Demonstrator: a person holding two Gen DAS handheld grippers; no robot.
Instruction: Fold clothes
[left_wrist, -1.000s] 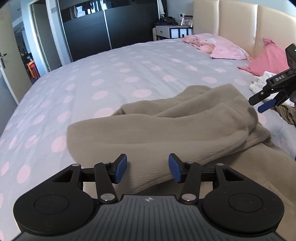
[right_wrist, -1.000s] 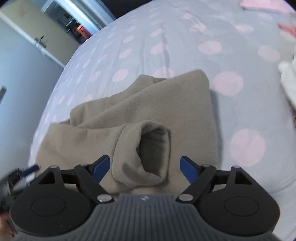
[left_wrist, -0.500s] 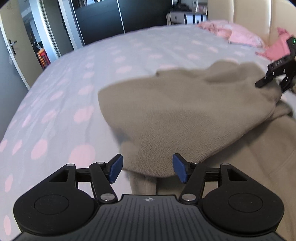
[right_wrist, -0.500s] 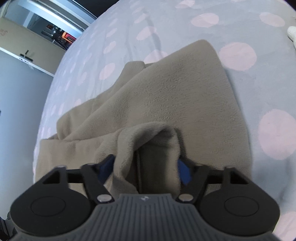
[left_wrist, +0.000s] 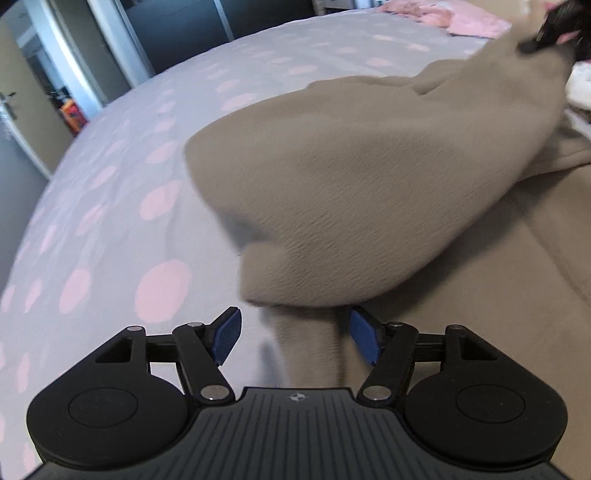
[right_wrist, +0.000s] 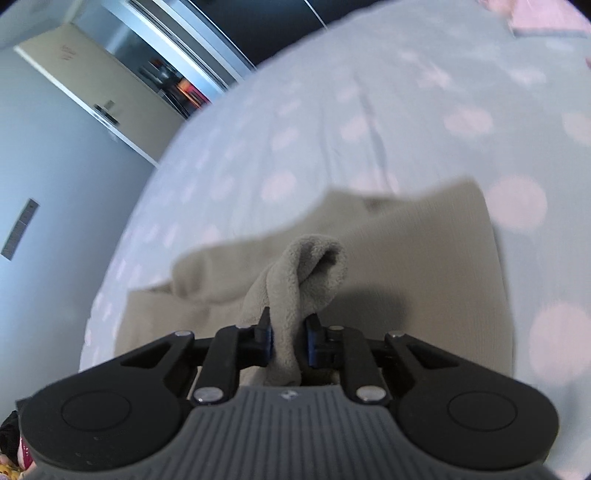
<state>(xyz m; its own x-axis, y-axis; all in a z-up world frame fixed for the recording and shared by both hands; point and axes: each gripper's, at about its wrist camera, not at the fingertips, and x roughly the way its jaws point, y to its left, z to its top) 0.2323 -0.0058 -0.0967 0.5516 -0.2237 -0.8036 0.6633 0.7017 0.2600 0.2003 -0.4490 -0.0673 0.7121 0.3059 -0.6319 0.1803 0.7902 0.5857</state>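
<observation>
A beige fleece garment (left_wrist: 369, 177) lies on the bed, partly lifted at its far right end. My left gripper (left_wrist: 295, 338) is open, its blue pads on either side of a fold of the fleece near its lower edge. My right gripper (right_wrist: 289, 341) is shut on a bunched fold of the same fleece (right_wrist: 306, 273) and holds it up above the bed. That gripper also shows in the left wrist view (left_wrist: 554, 29) at the top right, blurred, pulling the cloth up.
The bed (left_wrist: 110, 184) has a grey cover with pink dots. Pink pillows (left_wrist: 469, 22) lie at the headboard. White cloth (left_wrist: 580, 88) sits at the right edge. A dark wardrobe (left_wrist: 177, 29) and a doorway (right_wrist: 110, 99) stand beyond the bed.
My right gripper has shut on the fleece fold and lifted it. My left gripper has moved in closer to the garment's near edge, still open.
</observation>
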